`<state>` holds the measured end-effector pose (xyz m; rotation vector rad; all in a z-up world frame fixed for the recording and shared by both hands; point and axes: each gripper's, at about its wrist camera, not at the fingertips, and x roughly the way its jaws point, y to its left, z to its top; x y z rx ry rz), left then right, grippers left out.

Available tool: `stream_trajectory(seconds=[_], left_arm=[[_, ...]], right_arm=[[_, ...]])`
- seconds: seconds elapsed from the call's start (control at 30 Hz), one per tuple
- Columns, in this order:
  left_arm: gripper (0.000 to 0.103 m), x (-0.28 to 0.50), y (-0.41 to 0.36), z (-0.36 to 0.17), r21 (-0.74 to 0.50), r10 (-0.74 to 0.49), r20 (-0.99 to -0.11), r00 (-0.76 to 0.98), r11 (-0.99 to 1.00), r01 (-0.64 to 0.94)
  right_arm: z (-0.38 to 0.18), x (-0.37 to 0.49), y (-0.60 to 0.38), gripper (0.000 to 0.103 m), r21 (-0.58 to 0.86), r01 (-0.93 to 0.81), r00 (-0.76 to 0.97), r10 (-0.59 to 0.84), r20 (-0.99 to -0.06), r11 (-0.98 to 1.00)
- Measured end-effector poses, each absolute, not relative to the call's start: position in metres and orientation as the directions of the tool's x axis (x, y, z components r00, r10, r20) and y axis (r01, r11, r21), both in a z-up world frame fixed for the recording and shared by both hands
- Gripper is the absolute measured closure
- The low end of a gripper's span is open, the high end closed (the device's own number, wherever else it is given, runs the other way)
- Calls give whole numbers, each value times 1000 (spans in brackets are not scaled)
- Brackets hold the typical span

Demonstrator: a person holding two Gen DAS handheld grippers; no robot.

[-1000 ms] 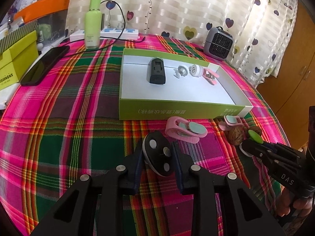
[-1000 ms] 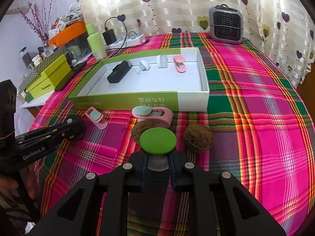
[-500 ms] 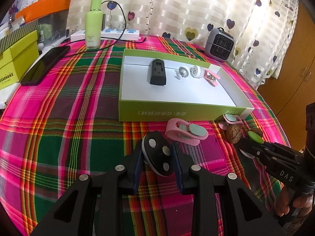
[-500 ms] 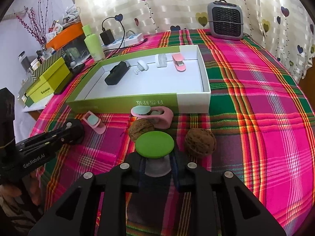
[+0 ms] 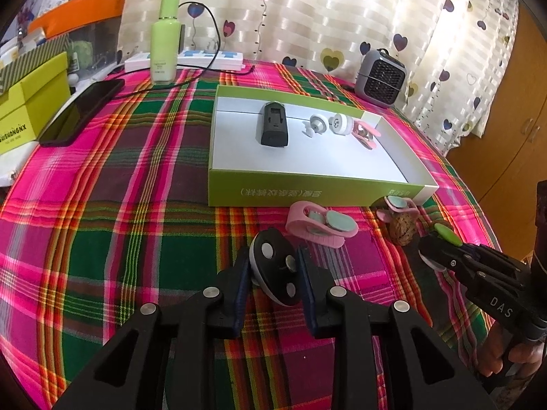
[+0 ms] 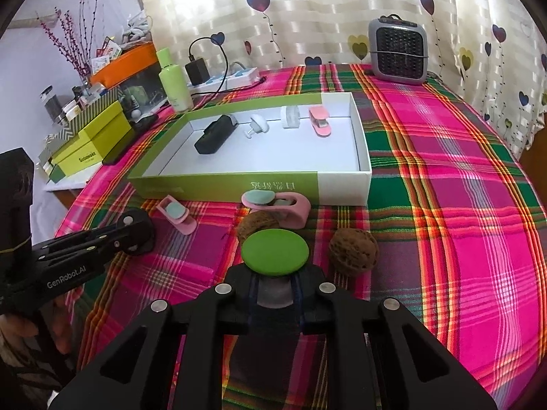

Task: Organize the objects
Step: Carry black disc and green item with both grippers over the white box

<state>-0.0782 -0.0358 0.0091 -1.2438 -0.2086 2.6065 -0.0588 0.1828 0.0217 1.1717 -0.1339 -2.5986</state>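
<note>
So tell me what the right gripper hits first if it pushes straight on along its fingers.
Probably the walnut just beyond the green-topped piece that the right gripper holds, then the pink clip; depth is uncertain.

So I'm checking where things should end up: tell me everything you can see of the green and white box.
The shallow rectangular cardboard box lies open and flat on the plaid tablecloth. Its outer walls are lime green, with printed characters on the near wall and one white end; the inside is white. A black block, two small white pieces and a pink clip lie along its far wall. No gripper touches it.
</note>
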Motion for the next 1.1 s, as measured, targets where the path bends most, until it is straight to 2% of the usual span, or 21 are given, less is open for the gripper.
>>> stream_trajectory(seconds=[1.1], left_arm=[[79,-71,-24,44,-248,326,-688,-648,-945,-212]], right_arm=[[48,-55,178,86,197,294,-673,-349,-653,-935]])
